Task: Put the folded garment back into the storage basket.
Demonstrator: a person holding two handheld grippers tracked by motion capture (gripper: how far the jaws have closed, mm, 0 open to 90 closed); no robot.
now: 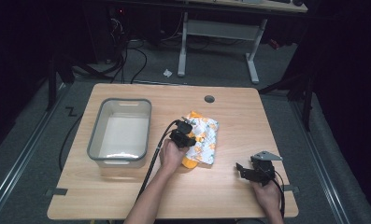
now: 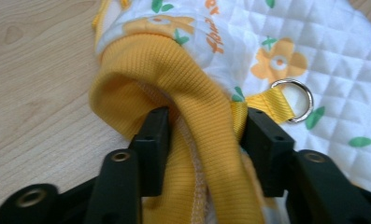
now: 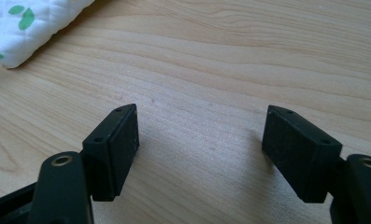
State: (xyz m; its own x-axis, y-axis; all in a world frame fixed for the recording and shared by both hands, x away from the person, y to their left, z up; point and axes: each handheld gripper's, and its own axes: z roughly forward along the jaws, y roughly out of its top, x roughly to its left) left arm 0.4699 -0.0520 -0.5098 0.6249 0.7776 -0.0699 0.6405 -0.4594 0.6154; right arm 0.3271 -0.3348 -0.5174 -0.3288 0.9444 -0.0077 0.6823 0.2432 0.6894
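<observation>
Leftmost on the wooden table (image 1: 127, 191) stands a grey-rimmed plastic tub (image 1: 95, 135), its long side running away from the person. Just to its right, near the table's middle, lies the quilted garment (image 1: 206, 135), white with orange flowers and green leaves, its yellow ribbed cuff (image 2: 174, 70) turned toward the person. The left gripper (image 1: 187, 135) sits on the garment's near left edge, with the left hand (image 1: 170, 154) behind it. From the left gripper view, the jaws pinch a bunched fold of that yellow ribbed cuff, the pads pressing it from both sides, with a strip of yellow webbing squeezed against the right pad. A metal ring (image 2: 295, 100) on that webbing lies flat on the quilted fabric just beyond the right jaw. Farther right, well apart from the garment, the right gripper (image 1: 246, 171) rests on bare wood near the table's front edge, held by the right hand (image 1: 267, 193). Its jaws are spread wide with nothing between them but tabletop.
</observation>
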